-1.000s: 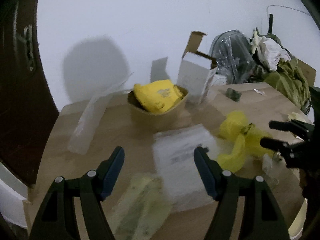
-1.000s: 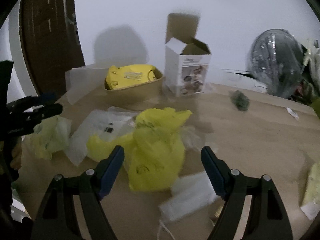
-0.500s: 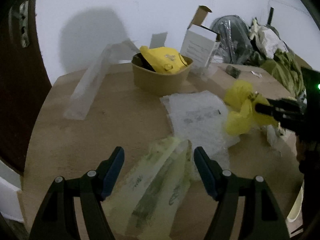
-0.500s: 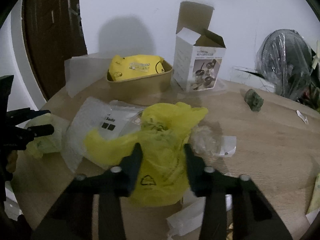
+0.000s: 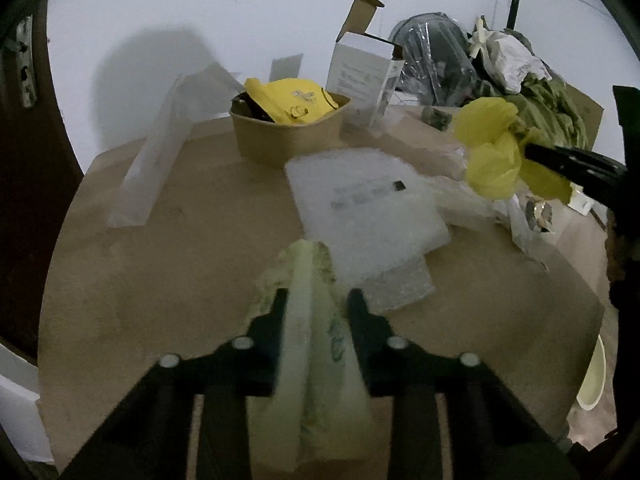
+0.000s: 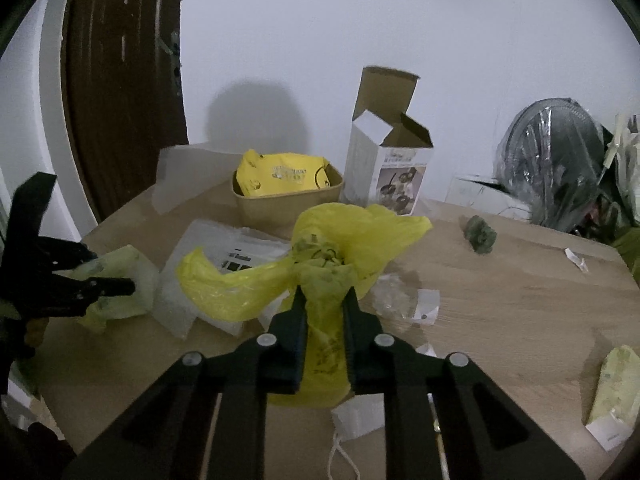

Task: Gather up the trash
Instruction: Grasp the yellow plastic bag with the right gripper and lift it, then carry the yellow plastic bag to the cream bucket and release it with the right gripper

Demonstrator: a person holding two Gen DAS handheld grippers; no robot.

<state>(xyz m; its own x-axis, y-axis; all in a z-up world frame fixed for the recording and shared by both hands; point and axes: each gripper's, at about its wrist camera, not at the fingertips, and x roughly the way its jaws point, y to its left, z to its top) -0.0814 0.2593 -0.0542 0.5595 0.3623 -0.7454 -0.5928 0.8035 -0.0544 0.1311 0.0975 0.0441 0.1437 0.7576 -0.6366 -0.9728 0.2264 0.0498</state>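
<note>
Yellow bag (image 6: 320,264) now pinched in the shut right gripper (image 6: 323,300) at frame centre, no longer straddled by spread jaws; left gripper (image 5: 318,300) closing on pale green wrapper (image 5: 316,344), so both pieces look secured.

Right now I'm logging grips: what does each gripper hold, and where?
Right gripper: yellow plastic bag, at its bunched neck. Left gripper, jaws closing: pale green bag, mid-length.

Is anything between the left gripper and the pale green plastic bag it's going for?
Nothing visible: the pale green plastic bag already lies between the closing jaws of the left gripper, on the wooden table.
</note>
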